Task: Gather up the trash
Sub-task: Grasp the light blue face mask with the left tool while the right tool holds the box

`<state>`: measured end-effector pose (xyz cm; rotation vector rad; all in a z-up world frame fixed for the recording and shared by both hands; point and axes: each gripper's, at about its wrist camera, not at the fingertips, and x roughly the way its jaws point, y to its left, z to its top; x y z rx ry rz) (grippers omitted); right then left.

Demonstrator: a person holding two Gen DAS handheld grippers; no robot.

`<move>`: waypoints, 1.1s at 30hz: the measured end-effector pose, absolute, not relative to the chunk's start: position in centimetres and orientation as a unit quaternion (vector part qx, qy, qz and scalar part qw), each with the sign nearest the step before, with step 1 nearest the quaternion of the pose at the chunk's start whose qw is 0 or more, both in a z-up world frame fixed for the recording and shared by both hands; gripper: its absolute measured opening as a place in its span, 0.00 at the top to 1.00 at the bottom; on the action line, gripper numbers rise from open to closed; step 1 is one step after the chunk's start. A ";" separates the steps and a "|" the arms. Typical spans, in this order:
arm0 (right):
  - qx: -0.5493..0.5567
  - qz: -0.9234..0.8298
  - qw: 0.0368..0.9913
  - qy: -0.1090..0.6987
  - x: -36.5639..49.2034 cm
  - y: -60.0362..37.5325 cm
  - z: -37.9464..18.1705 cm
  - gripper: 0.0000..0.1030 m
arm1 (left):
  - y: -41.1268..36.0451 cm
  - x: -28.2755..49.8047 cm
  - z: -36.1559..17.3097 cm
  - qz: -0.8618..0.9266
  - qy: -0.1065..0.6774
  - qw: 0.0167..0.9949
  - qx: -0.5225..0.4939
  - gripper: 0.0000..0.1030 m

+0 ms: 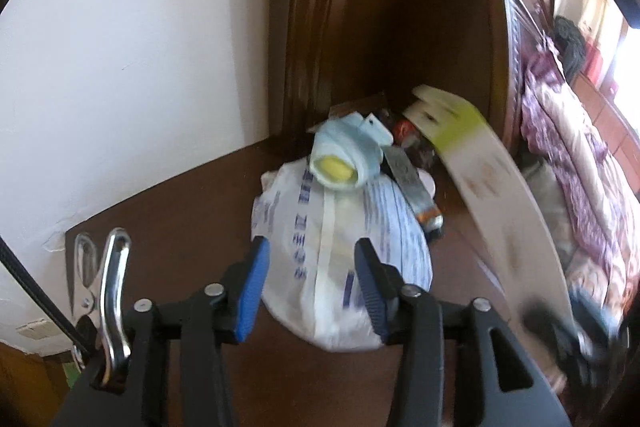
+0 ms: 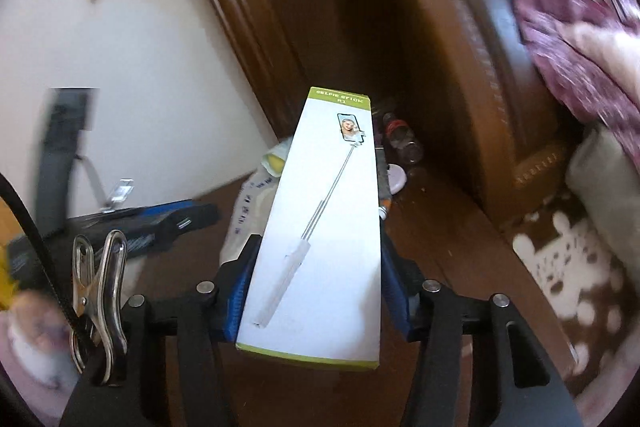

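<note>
Crowding the wooden door: bag, perhaps bottle.

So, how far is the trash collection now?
Nothing looks collected yet. In hand: the right gripper holds the selfie stick box. Left: the left gripper is open over the white bag; the rolled diaper and bottle remain.

The long white box carried "SELFIE STICK R1" in pale letters on its green top band, while the blue print on the white plastic bag was too blurred to read.
</note>
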<state>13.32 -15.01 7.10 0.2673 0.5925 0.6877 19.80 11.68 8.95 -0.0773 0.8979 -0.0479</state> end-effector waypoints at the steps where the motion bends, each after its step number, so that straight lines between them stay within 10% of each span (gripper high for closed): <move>1: 0.140 0.334 0.889 0.280 12.7 -16.0 6.9 0.46 | 11.6 20.4 9.1 -0.024 0.432 0.900 -0.045 0.50; 9: 0.189 0.352 0.875 0.273 8.6 -21.6 3.8 0.46 | 8.8 23.8 9.6 -0.007 0.389 0.921 -0.029 0.34; 28: 0.194 0.343 0.881 0.262 8.8 -24.7 2.2 0.45 | 4.3 30.5 4.5 0.008 0.441 0.896 0.058 0.34; 33: 0.209 0.344 0.875 0.268 9.4 -24.8 1.8 0.45 | 4.7 30.6 4.0 0.031 0.441 0.894 0.070 0.58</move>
